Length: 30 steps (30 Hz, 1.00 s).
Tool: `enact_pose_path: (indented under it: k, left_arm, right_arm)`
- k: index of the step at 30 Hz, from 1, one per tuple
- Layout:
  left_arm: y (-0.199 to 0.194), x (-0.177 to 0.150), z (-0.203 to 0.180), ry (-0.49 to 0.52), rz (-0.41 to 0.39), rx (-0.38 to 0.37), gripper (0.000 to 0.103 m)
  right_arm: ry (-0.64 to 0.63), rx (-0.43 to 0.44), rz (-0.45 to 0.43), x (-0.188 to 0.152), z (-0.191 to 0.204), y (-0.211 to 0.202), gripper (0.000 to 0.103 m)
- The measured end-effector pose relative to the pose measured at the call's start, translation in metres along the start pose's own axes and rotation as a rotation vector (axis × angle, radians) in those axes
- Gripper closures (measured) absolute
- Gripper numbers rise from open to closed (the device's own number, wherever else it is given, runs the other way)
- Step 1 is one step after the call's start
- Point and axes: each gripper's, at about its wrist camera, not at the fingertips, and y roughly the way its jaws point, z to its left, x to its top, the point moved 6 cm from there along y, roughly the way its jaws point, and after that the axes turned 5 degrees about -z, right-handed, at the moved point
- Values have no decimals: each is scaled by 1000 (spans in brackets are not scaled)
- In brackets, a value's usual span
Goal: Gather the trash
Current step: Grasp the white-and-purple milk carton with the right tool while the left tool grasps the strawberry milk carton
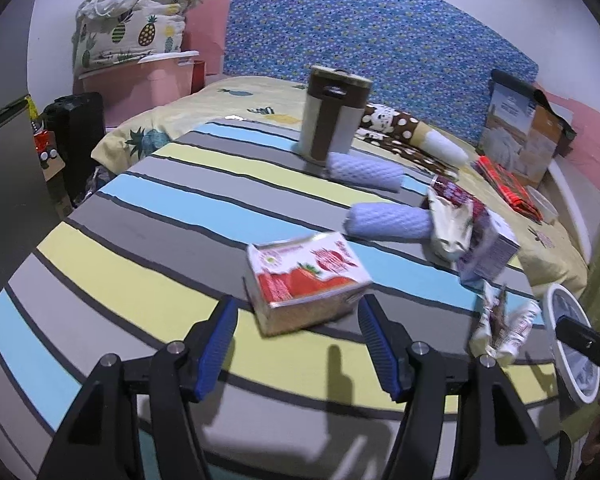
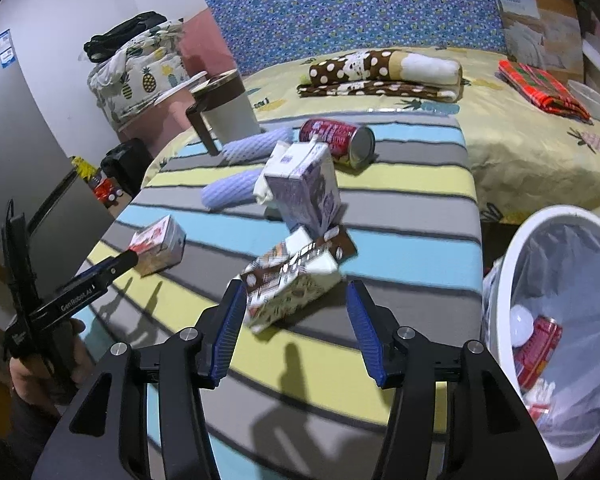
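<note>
A red strawberry carton (image 1: pixel 308 280) lies on its side on the striped tabletop (image 1: pixel 140 216). My left gripper (image 1: pixel 296 310) is open, its blue pads (image 1: pixel 224 332) level with the carton's near end and not pressing it. A crushed brown-and-white carton (image 2: pixel 292 284) lies between the tips of my right gripper (image 2: pixel 296 292), which is open; a gap shows at the right pad (image 2: pixel 362 320). Behind it stand a purple carton (image 2: pixel 304 188) and a red can (image 2: pixel 336 136) on its side. The red carton (image 2: pixel 160 248) also shows in the right wrist view.
A white bin (image 2: pixel 512 264) lined with a bag stands off the table's right edge and holds a red can and a white bulb. Two lavender foam sleeves (image 1: pixel 388 224), a crumpled wrapper (image 1: pixel 452 224) and a brown-and-white jug (image 1: pixel 332 116) sit farther back. A bed lies beyond.
</note>
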Motion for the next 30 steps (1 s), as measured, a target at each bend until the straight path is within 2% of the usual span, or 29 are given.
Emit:
enact_pose_path:
  k: [6, 10, 12, 15, 22, 28, 29, 30]
  left_arm:
    - [19, 0, -2, 2, 39, -19, 36]
    - [22, 1, -4, -6, 39, -21, 29]
    - [22, 1, -7, -15, 34, -23, 25]
    - [26, 2, -12, -25, 34, -20, 22]
    - [43, 4, -10, -64, 76, 38, 22]
    - [44, 3, -4, -103, 77, 27, 22]
    - [44, 3, -4, -103, 76, 27, 22]
    - [43, 3, -4, -103, 74, 27, 22]
  right_arm:
    - [-38, -23, -17, 13, 5, 13, 48]
    - [-48, -41, -25, 22, 8, 25, 45]
    - [-50, -46, -36, 26, 10, 29, 38]
    - [-60, -68, -51, 33, 12, 36, 38]
    - [-68, -136, -44, 43, 11, 59, 38]
    - [-46, -166, -30, 44, 3, 67, 38]
    - [-41, -165, -34, 45, 1, 65, 39]
    - [-38, -162, -38, 45, 0, 64, 47]
